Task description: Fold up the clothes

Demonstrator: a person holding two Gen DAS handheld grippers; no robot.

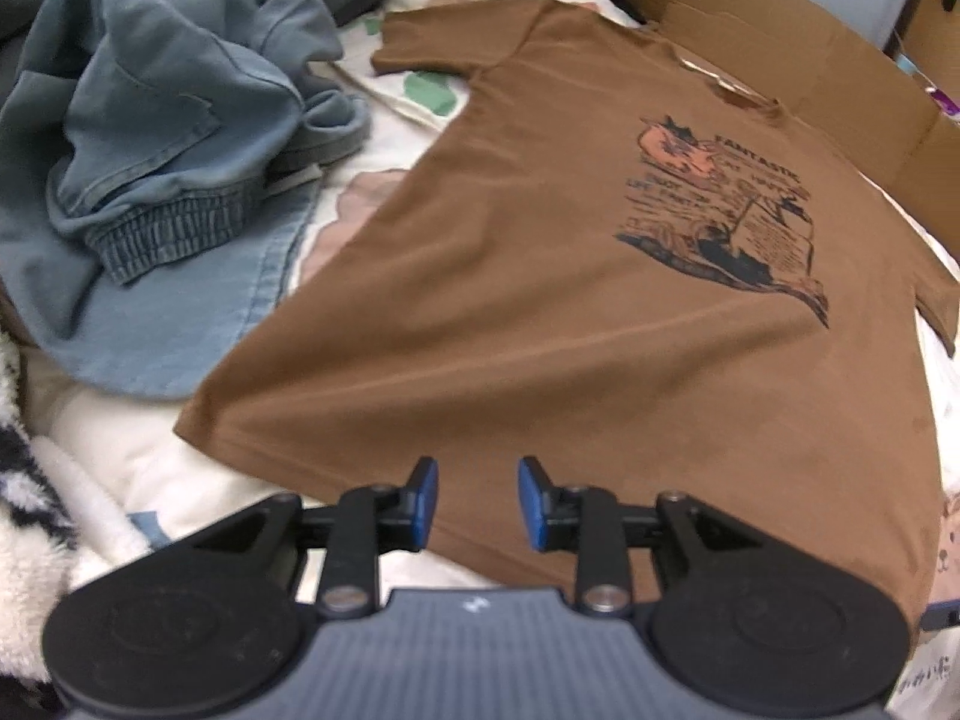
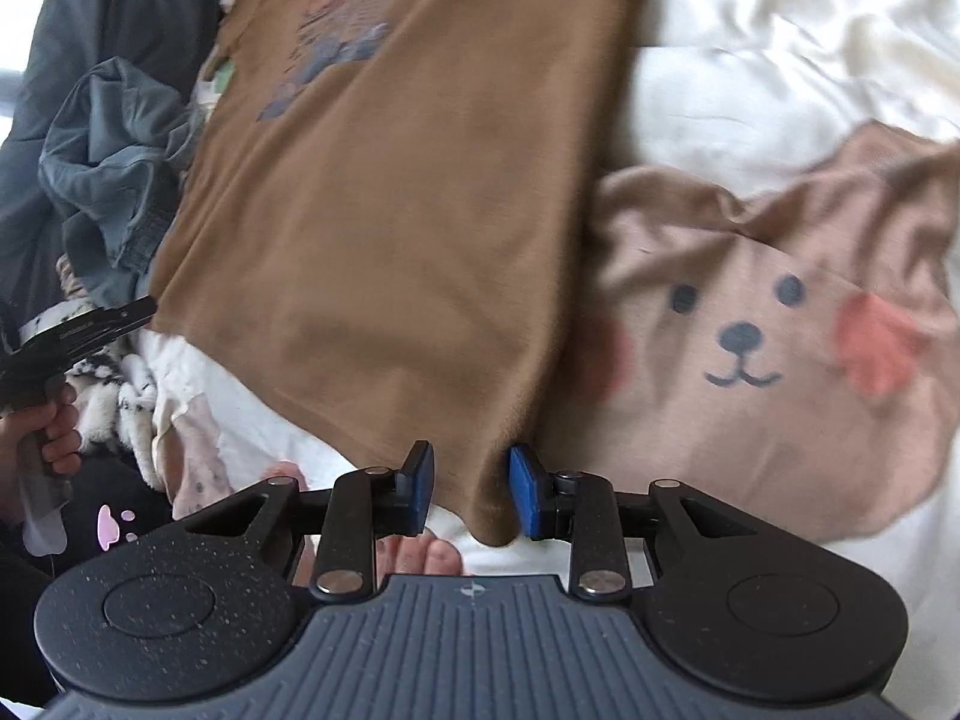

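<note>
I see a bed covered by a cream cotton quilt printed with a pink-brown bear face (image 2: 744, 324), soft and rumpled, which serves as the folding surface. Spread across it lies the brown short-sleeved cotton T-shirt with a dark and orange printed graphic (image 1: 540, 312), face up and nearly flat, sleeves out to both sides, hem nearest me; laid out like this it looks ready to be folded, though I judge it could equally be just spread. Beside it on the left sits a crumpled heap of blue-grey denim clothes with an elastic waistband (image 1: 168, 138), thick and creased, apparently waiting aside. A flattened brown cardboard sheet (image 1: 780, 18) lies beyond the collar. My left gripper (image 1: 478, 504) hovers over the hem, released, blue pads apart and holding nothing. My right gripper (image 2: 471, 489) straddles the hem's drooping right corner, jaws parted with cloth between them, not yet clamped.
</note>
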